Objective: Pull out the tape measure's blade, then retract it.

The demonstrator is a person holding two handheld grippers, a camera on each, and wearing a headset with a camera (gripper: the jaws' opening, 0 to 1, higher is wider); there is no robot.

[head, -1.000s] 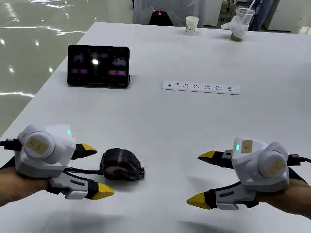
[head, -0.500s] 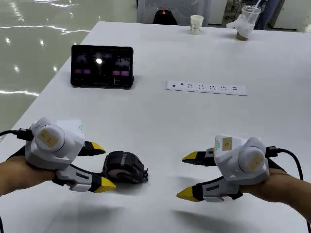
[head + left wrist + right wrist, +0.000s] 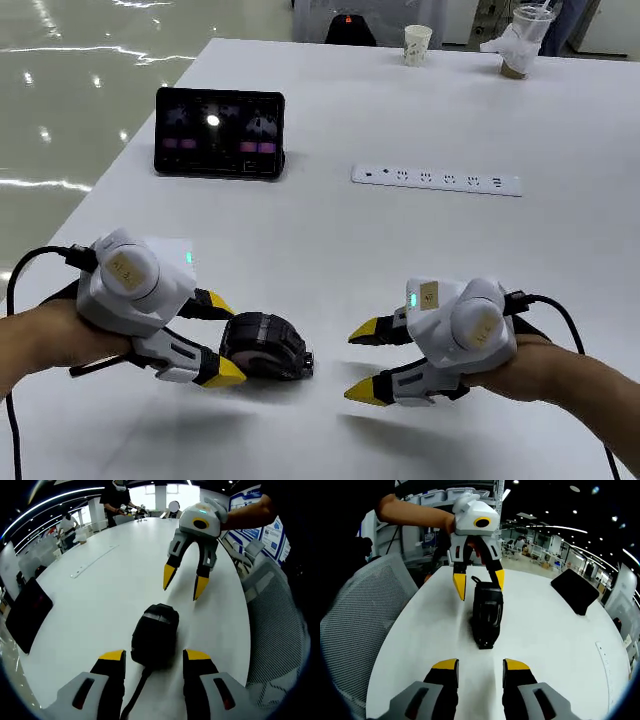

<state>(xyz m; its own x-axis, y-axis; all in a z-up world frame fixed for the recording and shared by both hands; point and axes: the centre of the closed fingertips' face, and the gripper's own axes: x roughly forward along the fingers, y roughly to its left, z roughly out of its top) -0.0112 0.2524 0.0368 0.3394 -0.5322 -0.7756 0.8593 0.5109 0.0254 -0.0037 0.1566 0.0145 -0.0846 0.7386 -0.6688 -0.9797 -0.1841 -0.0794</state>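
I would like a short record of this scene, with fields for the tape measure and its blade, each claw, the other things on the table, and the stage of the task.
tape measure: black, lying on the white table
blade: not drawn out
left claw: open, one jaw on each side of the tape measure's near end, not closed on it
right claw: open, pointing at the tape measure, apart from it
farther on the table: tablet, power strip, paper cup
task stage: pull not yet begun

In the head view the left tongs (image 3: 223, 338) hide part of the tape measure (image 3: 268, 345).
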